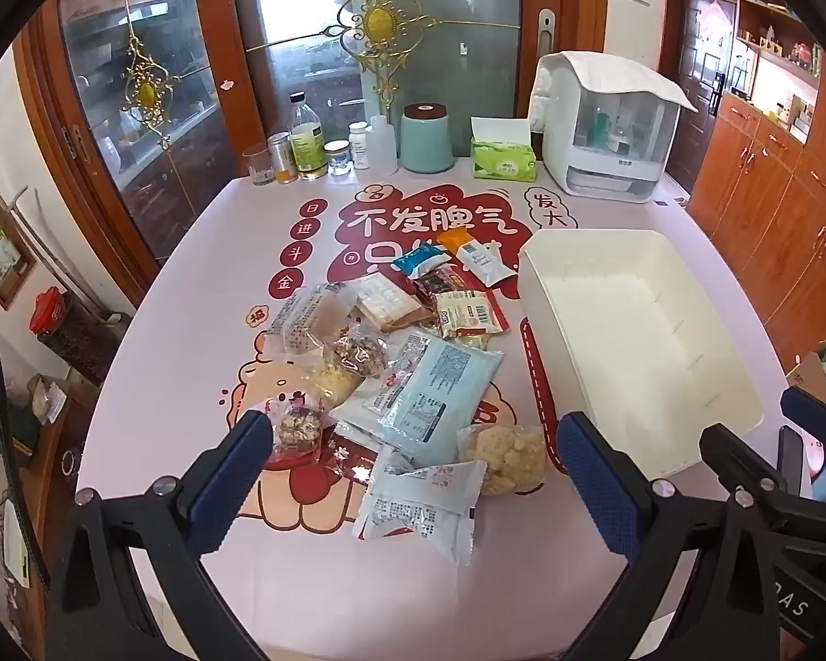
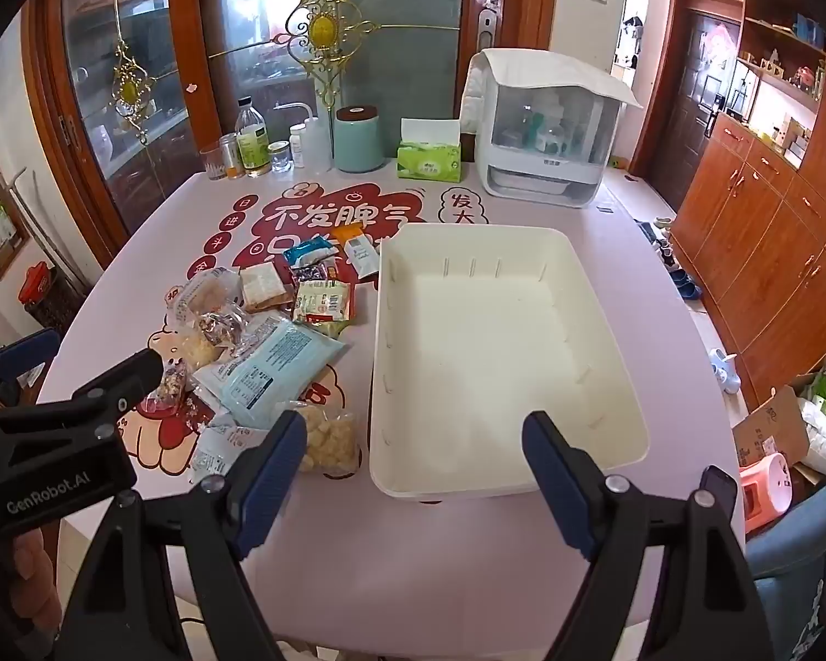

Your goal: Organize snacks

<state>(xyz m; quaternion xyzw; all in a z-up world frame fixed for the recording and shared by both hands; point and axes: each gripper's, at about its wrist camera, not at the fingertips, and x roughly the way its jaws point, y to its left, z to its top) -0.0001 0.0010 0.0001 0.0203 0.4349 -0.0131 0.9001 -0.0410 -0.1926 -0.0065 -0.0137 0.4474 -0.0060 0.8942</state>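
A pile of snack packets lies on the pink table mat: a pale blue packet (image 1: 435,391) (image 2: 270,363), a clear bag of pale chunks (image 1: 512,457) (image 2: 327,440), a white packet (image 1: 424,507) and an orange-and-white packet (image 1: 476,256) (image 2: 358,248). Right of the pile stands a white bin (image 1: 633,319) (image 2: 495,341) with nothing in it. My left gripper (image 1: 416,421) hovers open over the near end of the pile, holding nothing. My right gripper (image 2: 416,421) is open above the bin's near edge, with nothing between its fingers.
Along the table's far edge stand bottles and jars (image 1: 308,143), a teal canister (image 1: 427,137), a green tissue box (image 1: 504,160) and a white appliance (image 1: 611,132). On the floor at right are a cardboard box (image 2: 776,429) and a pink stool (image 2: 765,490).
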